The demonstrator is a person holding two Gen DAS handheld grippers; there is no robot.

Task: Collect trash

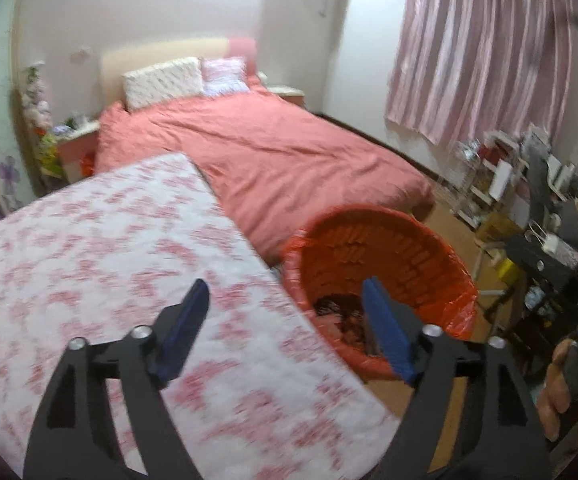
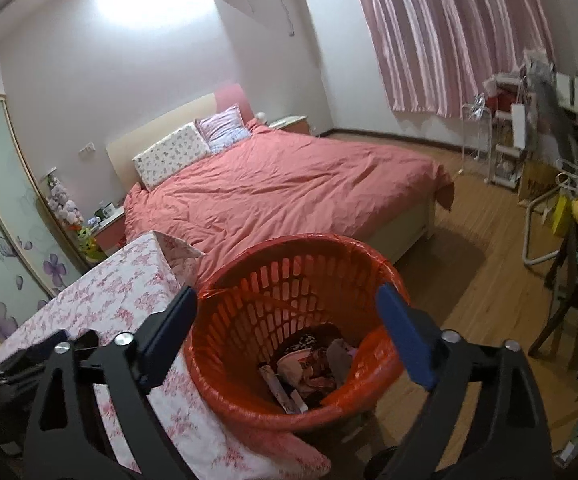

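An orange trash basket (image 2: 249, 280) with an orange liner stands on the floor beside a table. Several pieces of trash (image 2: 313, 364) lie at its bottom. The basket also shows in the left wrist view (image 1: 409, 240), with dark trash (image 1: 337, 308) inside. My right gripper (image 2: 287, 300) is open and empty, above the basket's mouth. My left gripper (image 1: 285, 292) is open and empty, over the table's right edge next to the basket.
The table wears a white cloth with pink flowers (image 1: 89, 240), also in the right wrist view (image 2: 121, 300). A bed with a pink cover (image 2: 289, 184) stands behind. Cluttered shelves (image 2: 529, 140) and a chair (image 2: 577, 280) are at right. Wooden floor (image 2: 469, 280) lies between.
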